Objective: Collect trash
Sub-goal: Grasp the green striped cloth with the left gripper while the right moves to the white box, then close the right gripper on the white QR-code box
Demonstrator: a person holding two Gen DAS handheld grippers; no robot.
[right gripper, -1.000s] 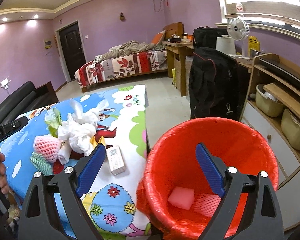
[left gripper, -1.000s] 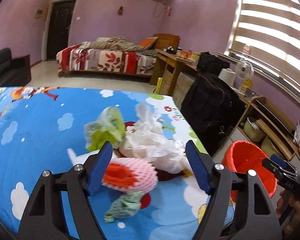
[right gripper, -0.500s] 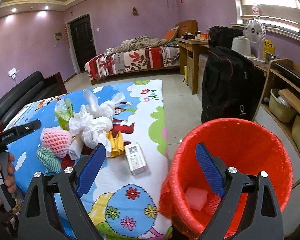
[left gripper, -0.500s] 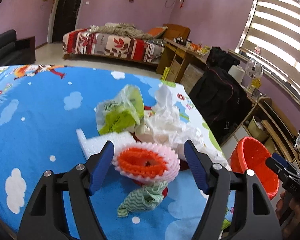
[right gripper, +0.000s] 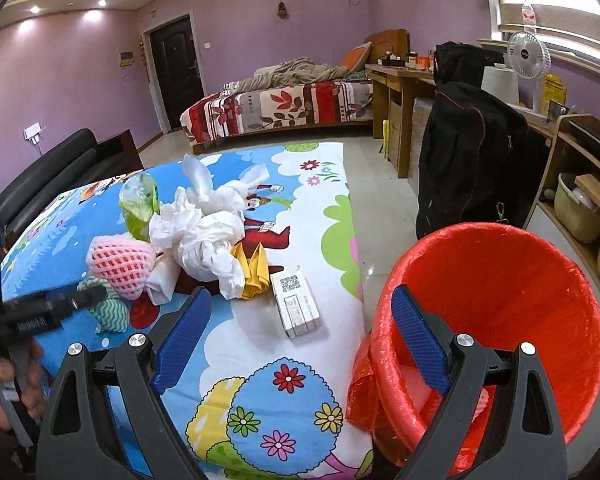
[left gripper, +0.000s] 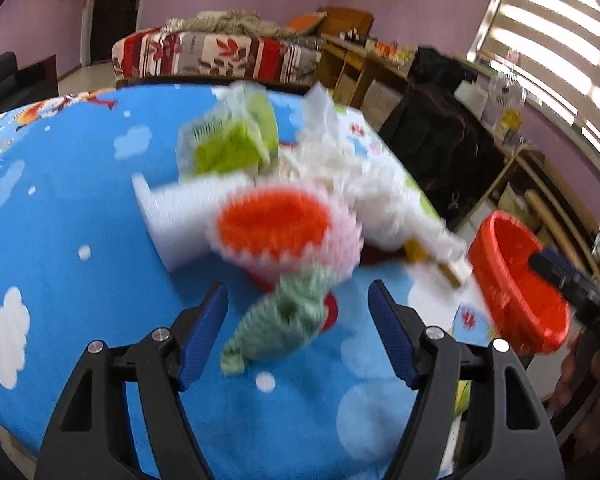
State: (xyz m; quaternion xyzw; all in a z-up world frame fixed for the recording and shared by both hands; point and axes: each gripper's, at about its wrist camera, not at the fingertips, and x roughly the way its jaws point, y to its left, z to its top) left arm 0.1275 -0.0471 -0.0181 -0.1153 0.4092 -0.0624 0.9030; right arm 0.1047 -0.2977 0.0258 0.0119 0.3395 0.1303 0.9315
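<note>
Green wavy foam netting [left gripper: 288, 316] lies on the cartoon cloth [left gripper: 60, 208], between the closing jaws of the left gripper [left gripper: 298, 316], untouched by either pad. Far right, the right gripper [right gripper: 300, 336] hangs spread beside the red bin [right gripper: 500, 320].

Bed [right gripper: 284, 108], black bag [right gripper: 468, 152], white fan [right gripper: 528, 56], dark door [right gripper: 176, 72].

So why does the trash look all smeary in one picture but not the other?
Left wrist view: motion blur smears the pink foam net and green cloth. Right wrist view: sharp, though the fisheye bends the red bin and walls.
</note>
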